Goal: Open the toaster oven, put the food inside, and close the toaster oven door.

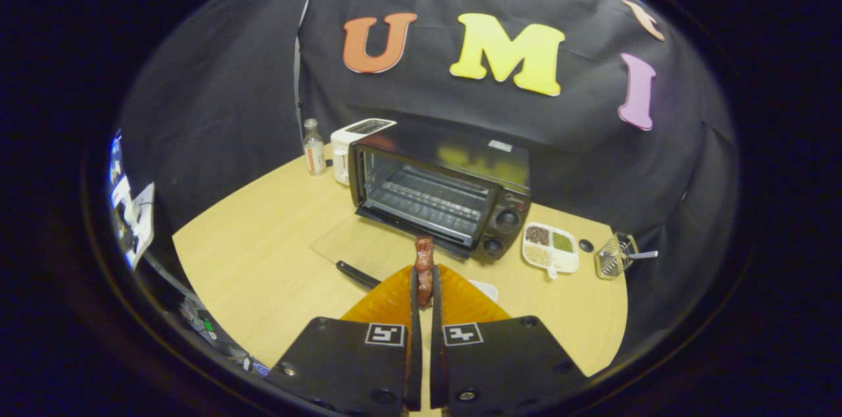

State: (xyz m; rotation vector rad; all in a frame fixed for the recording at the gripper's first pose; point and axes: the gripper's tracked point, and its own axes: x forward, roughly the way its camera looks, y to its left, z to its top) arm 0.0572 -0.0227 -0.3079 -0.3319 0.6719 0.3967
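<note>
A black toaster oven (454,193) stands on the wooden table (263,259) beyond my fingers, its glass door (368,249) folded down flat toward me and its wire rack bare. My gripper (425,292) is shut on a reddish-brown strip of food (424,266), which sticks up from between the orange fingers (395,298). The food hangs in the air just short of the open door, in line with the oven's mouth.
A white toaster (348,141) and a small bottle (314,148) stand left of the oven by the wall. Right of the oven lie a white divided dish (551,247) of grains and a small wire basket (615,256). A white plate edge (487,289) peeks out behind my right finger.
</note>
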